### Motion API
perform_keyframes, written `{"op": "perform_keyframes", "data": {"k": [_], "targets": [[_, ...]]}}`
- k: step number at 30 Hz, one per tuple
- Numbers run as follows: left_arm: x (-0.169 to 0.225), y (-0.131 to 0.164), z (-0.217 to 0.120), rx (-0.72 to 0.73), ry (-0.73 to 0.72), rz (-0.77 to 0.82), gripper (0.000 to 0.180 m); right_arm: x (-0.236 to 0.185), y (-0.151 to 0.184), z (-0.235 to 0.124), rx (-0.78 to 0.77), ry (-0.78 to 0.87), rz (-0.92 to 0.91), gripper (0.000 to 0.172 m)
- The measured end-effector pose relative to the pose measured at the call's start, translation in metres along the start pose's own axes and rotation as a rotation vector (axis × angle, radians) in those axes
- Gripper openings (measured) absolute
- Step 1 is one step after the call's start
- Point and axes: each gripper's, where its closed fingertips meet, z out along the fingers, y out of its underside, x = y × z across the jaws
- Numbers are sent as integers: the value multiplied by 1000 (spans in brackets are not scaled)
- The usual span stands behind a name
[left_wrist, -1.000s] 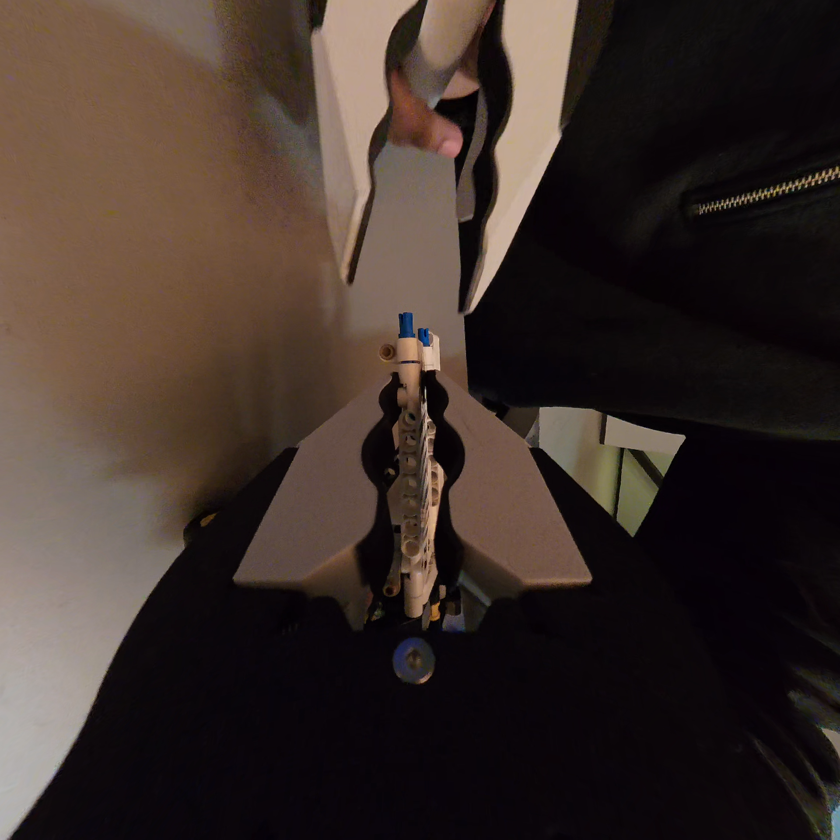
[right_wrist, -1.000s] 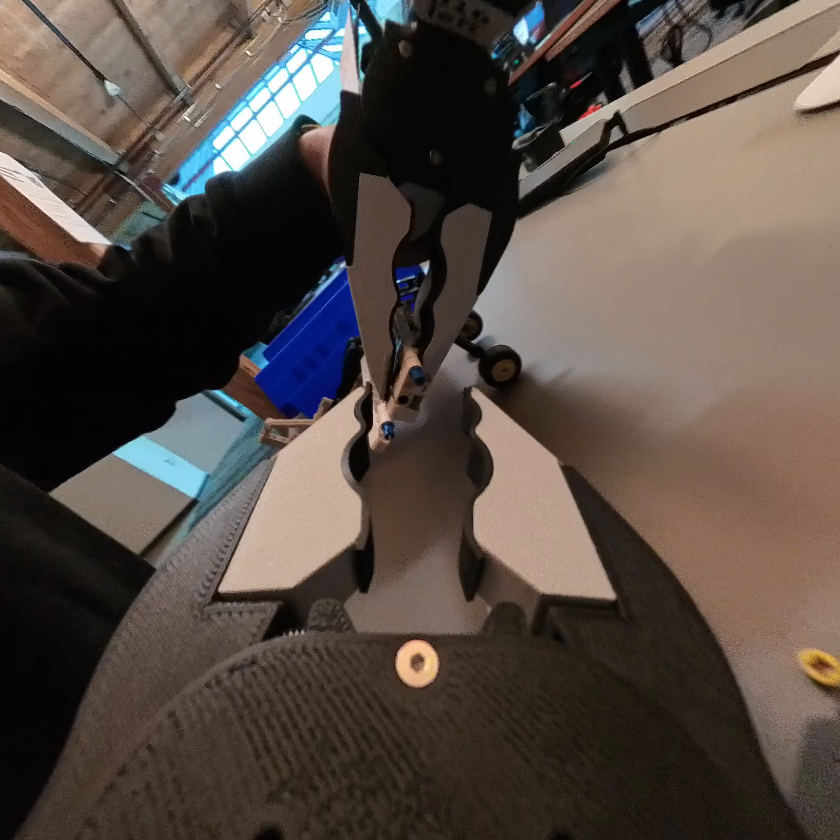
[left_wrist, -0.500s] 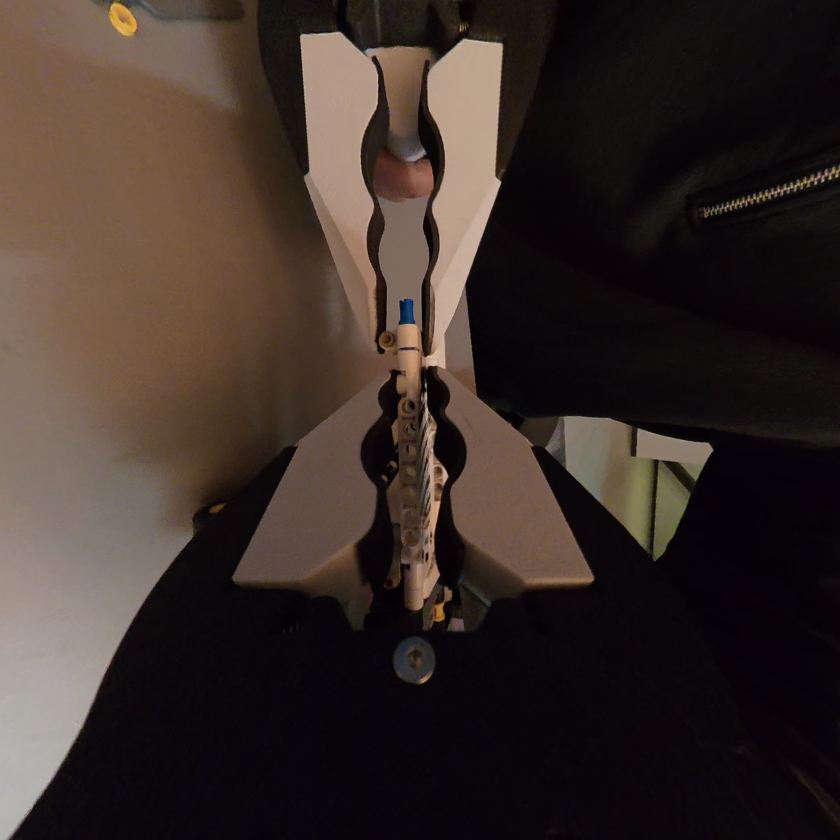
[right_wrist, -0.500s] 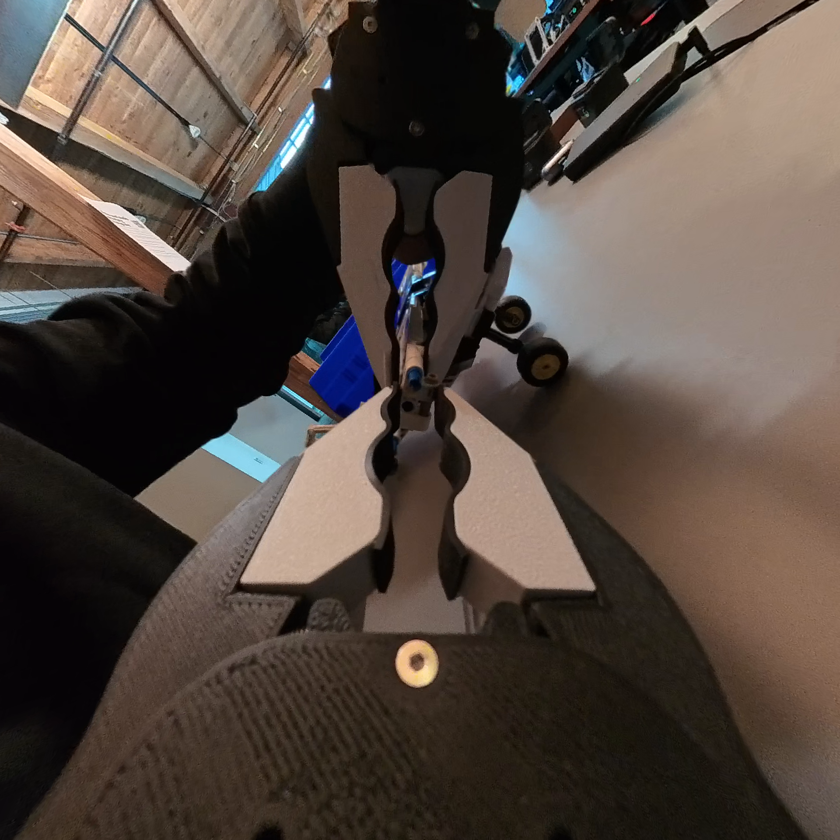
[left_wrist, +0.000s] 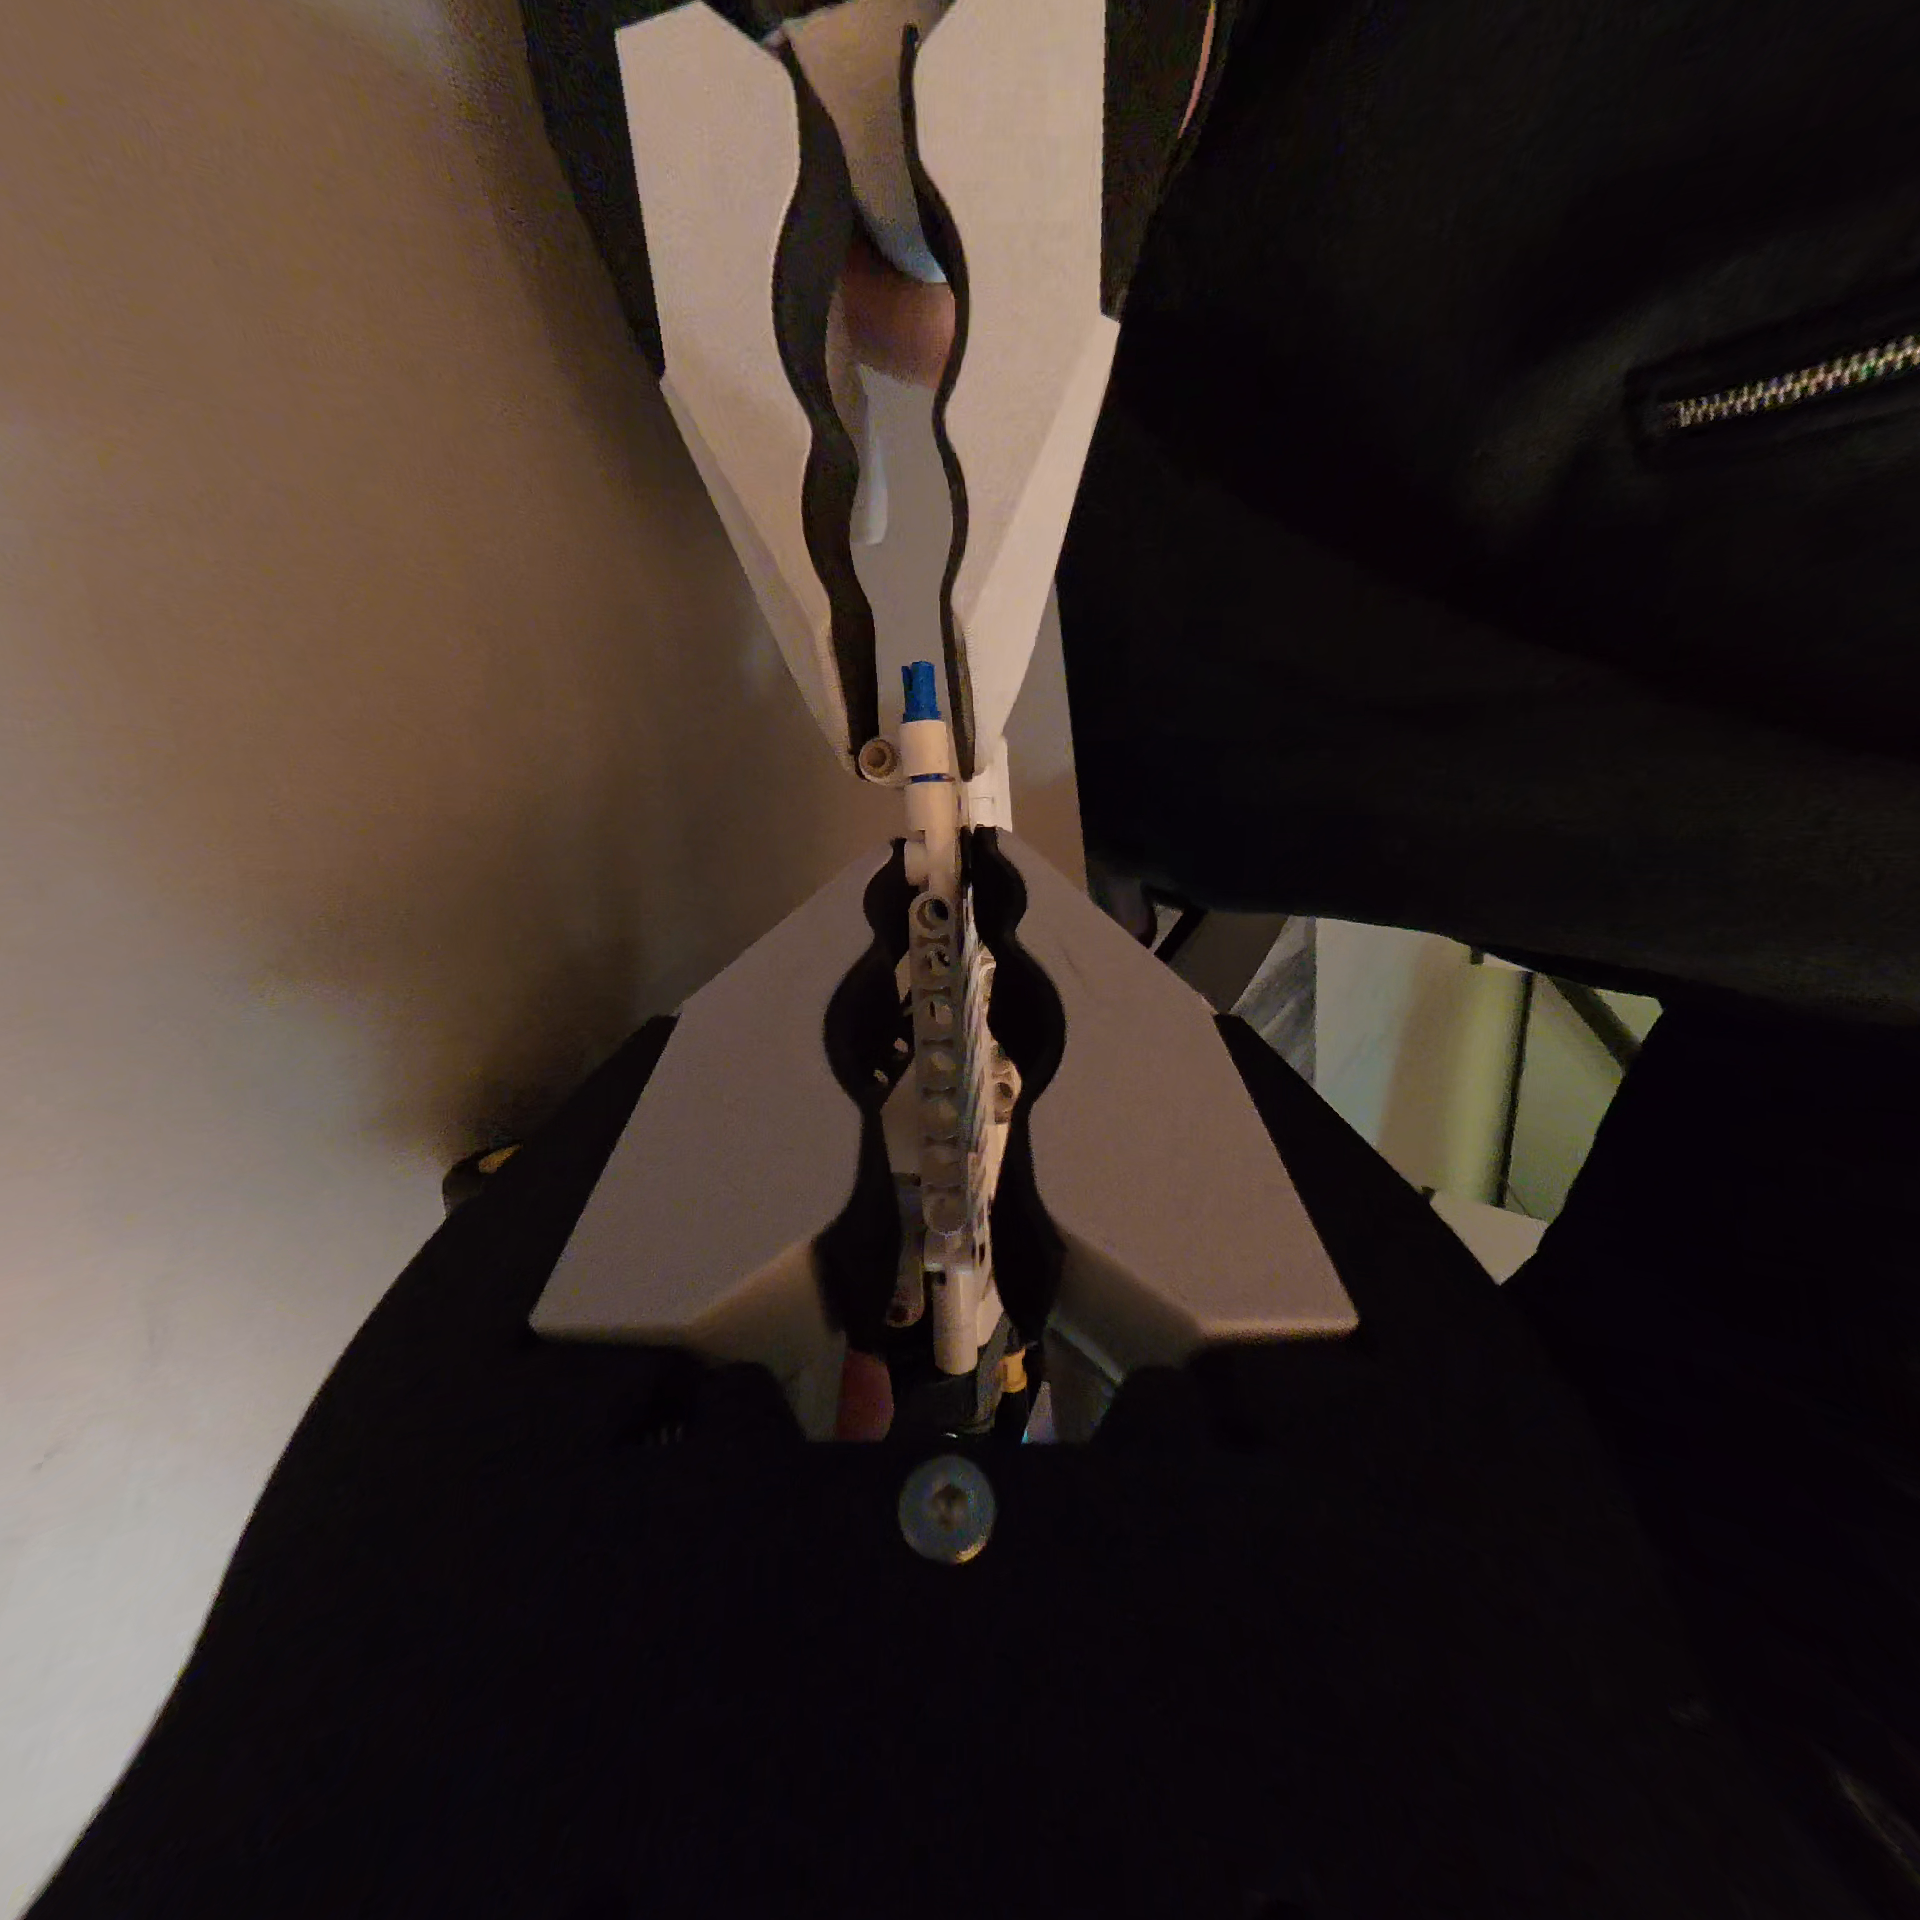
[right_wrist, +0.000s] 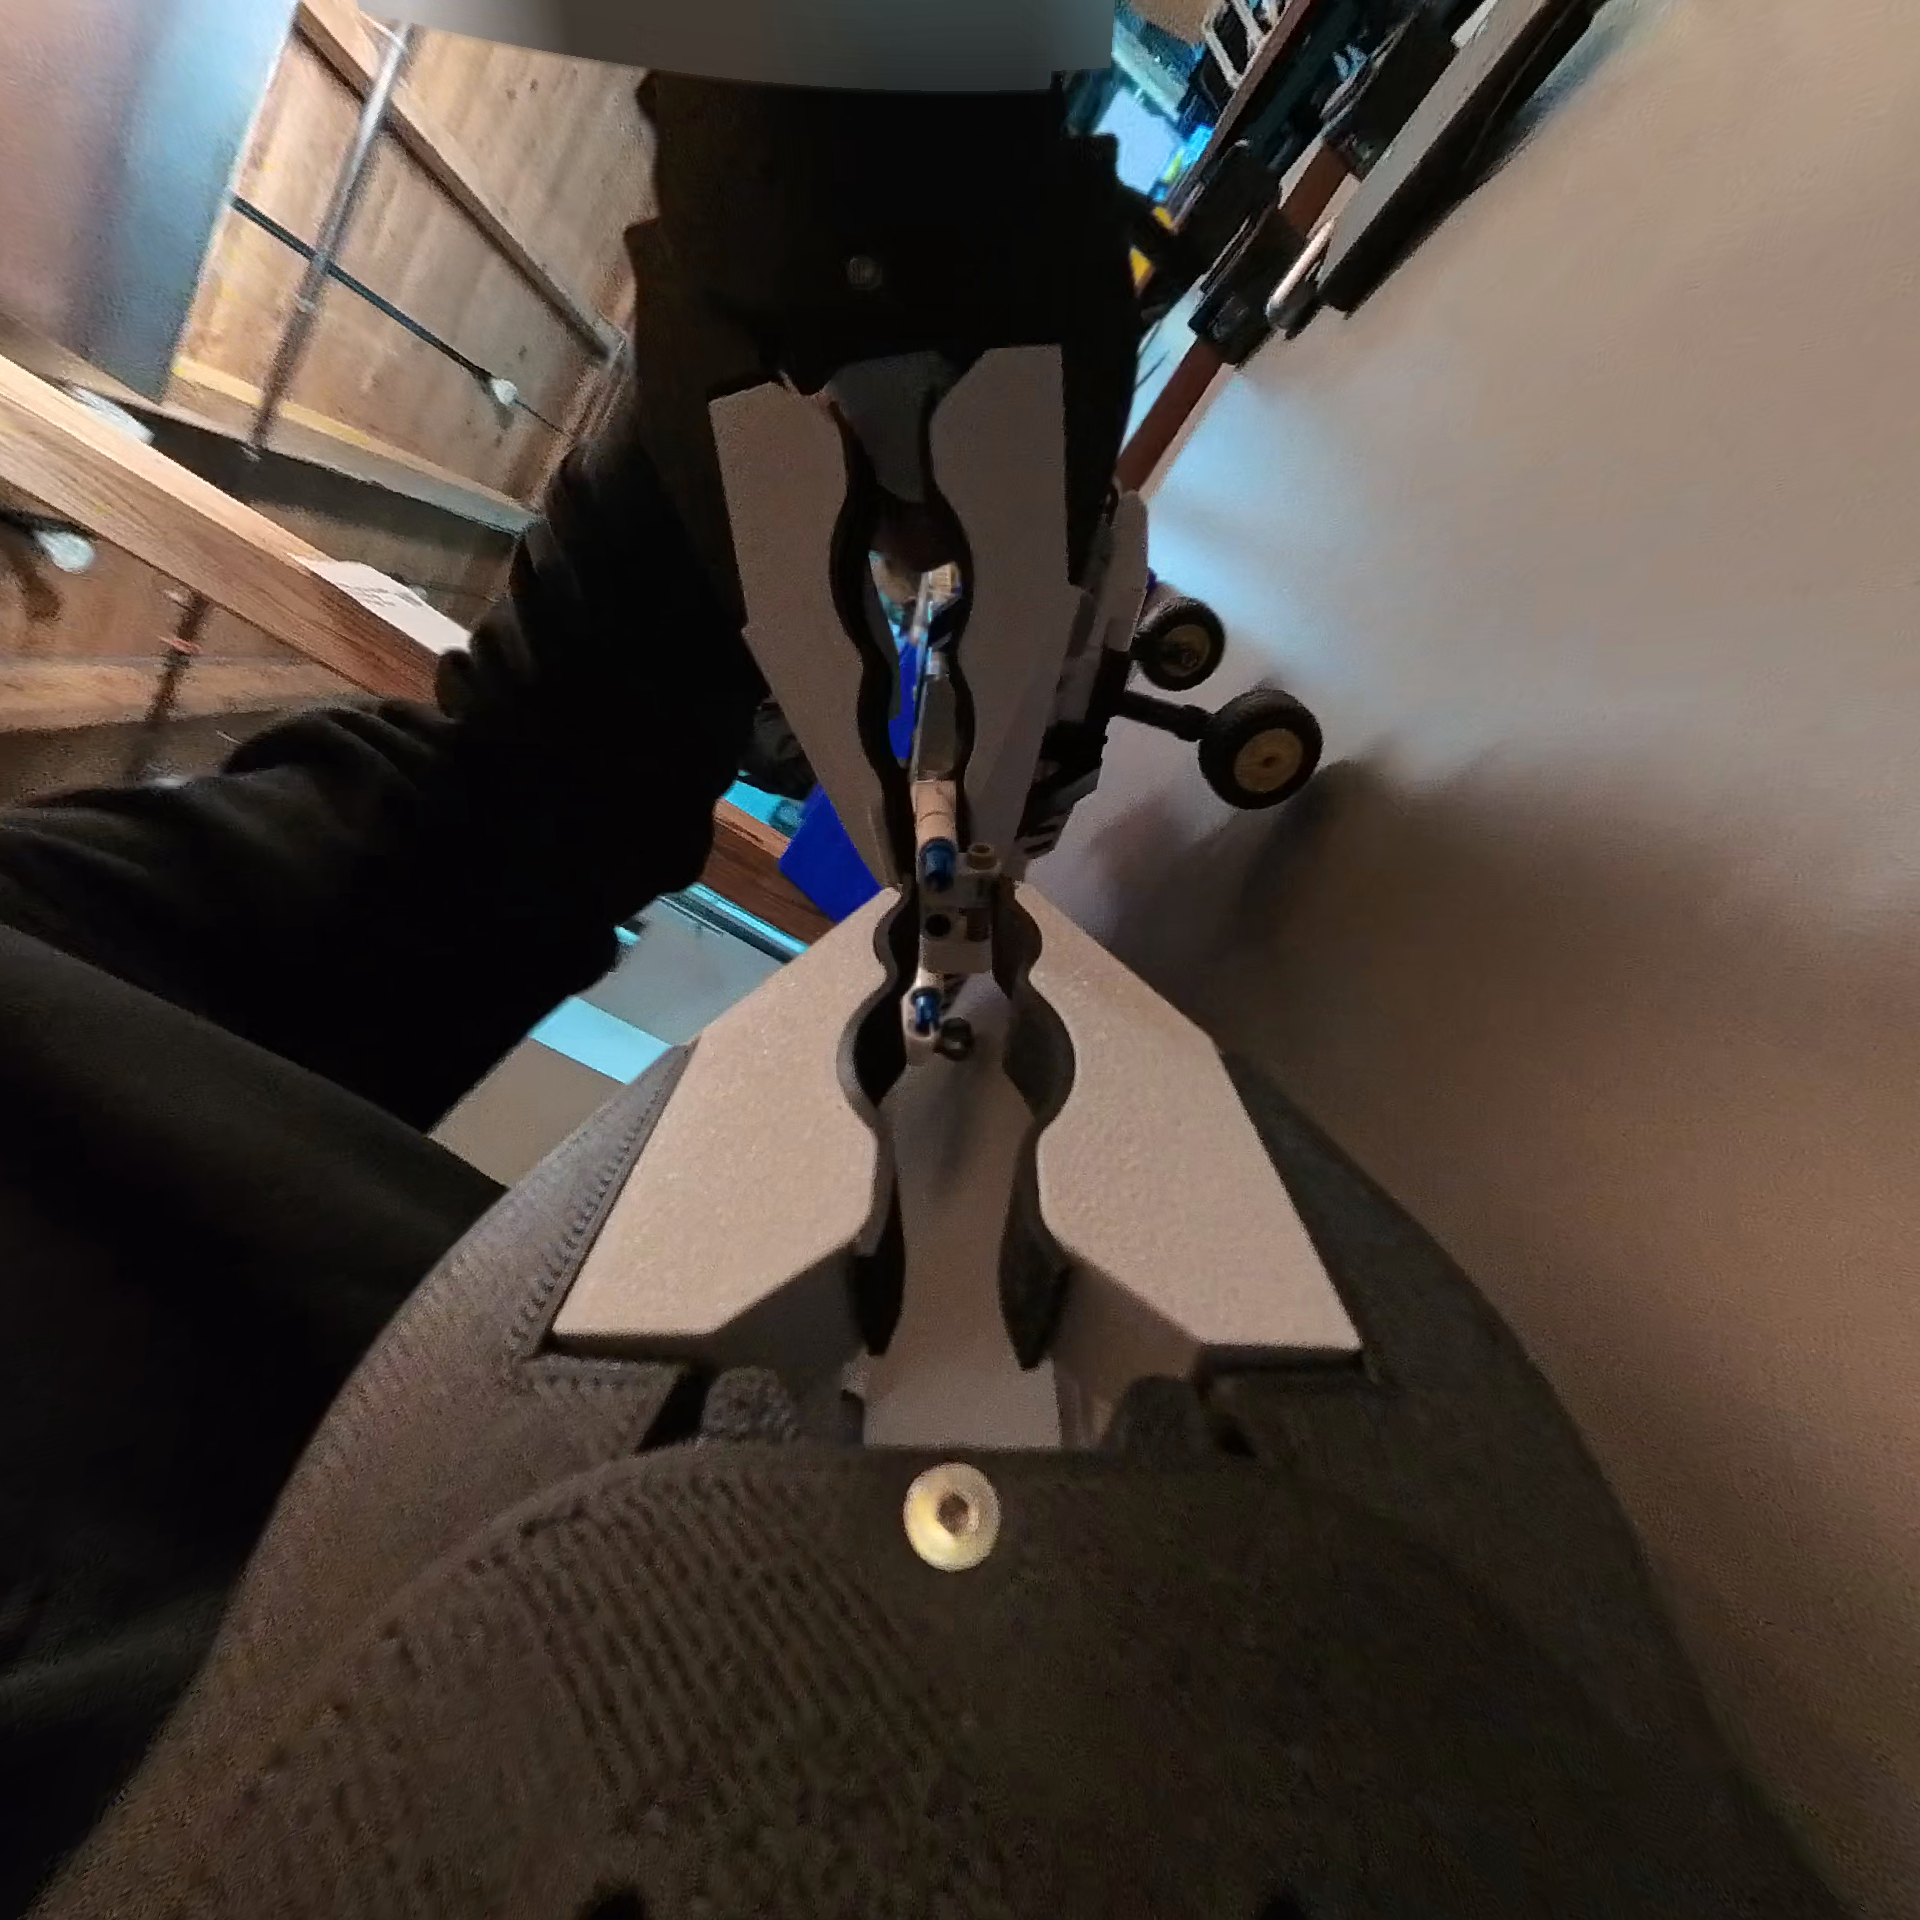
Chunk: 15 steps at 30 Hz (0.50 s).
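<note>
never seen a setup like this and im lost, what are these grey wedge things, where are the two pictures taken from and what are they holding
No robot here: a person holds a hand-held two-finger gripper in each hand, and each gripper carries a camera looking along its own grey fingers. The two grippers face each other tip to tip.

The left gripper is clamped on a white toy-brick assembly with blue pins. Its black wheels hang beside the gripper, above the pale table.

The right gripper grips the small white block at that assembly's end.

A dark sleeve fills the side.
</note>
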Motion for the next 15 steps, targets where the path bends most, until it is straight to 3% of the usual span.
{"op": "perform_keyframes", "data": {"k": [2,5,9,13,15], "targets": [[0,1,2,13,11,-4,13,0,3,-1,-36,88,-141,12],[-18,20,-3,-58,-78,-57,15,15,-8,-24,-76,396,-518,0],[-16,22,-26,20,-91,-89,15,-4,-19,-28,38,188,-297,0],[-15,15,-10,-21,-95,-109,16,3,-18,-24,-9,300,-525,0],[-13,14,-6,-32,-101,-103,17,-1,-19,-26,2,309,-679,18]]}}
